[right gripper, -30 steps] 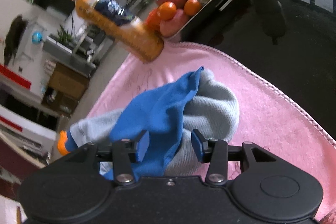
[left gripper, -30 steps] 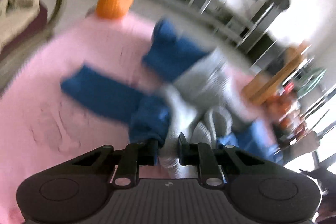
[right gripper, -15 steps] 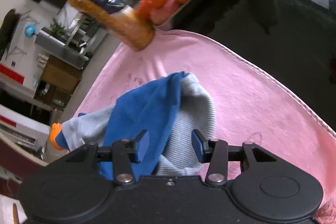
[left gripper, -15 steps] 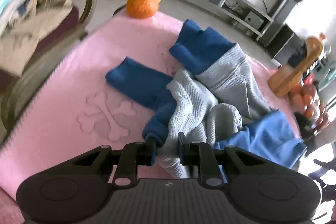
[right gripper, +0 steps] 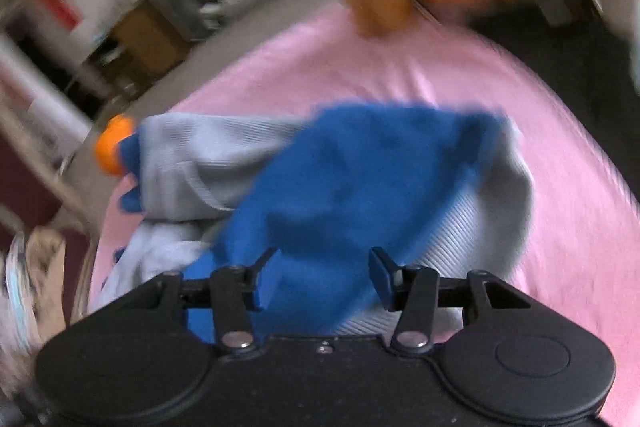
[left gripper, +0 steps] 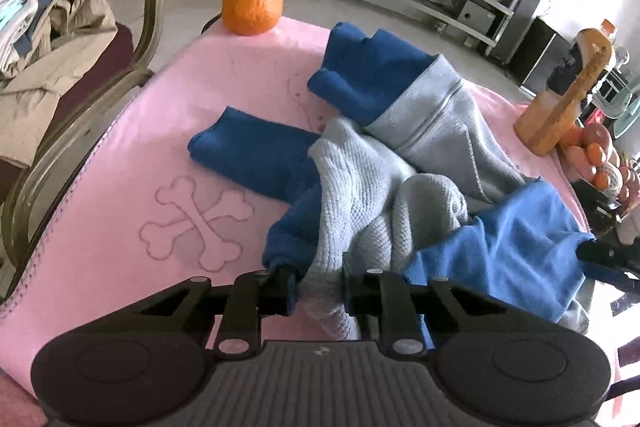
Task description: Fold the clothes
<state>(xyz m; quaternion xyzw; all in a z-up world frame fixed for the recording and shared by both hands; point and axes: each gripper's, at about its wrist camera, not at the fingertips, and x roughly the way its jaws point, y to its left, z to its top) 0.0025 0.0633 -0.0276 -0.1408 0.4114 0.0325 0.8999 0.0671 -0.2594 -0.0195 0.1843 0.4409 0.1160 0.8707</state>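
Observation:
A grey and blue knit garment lies crumpled on a pink blanket. Its blue sleeves spread to the far left. My left gripper is shut on a grey fold of the garment at its near edge. In the right wrist view, which is blurred, the same garment lies with its blue lining up. My right gripper is open just above the blue cloth, holding nothing. The right gripper's tip also shows at the right edge of the left wrist view.
An orange sits at the blanket's far edge. An orange drink bottle and a tray of fruit stand at the right. A chair with piled clothes is at the left. Dark table borders the blanket.
My right gripper has opened wider and swung quickly, blurring its view; the blue cloth now lies flatter beneath it. My left gripper stays shut on the grey fold and has drawn back slightly.

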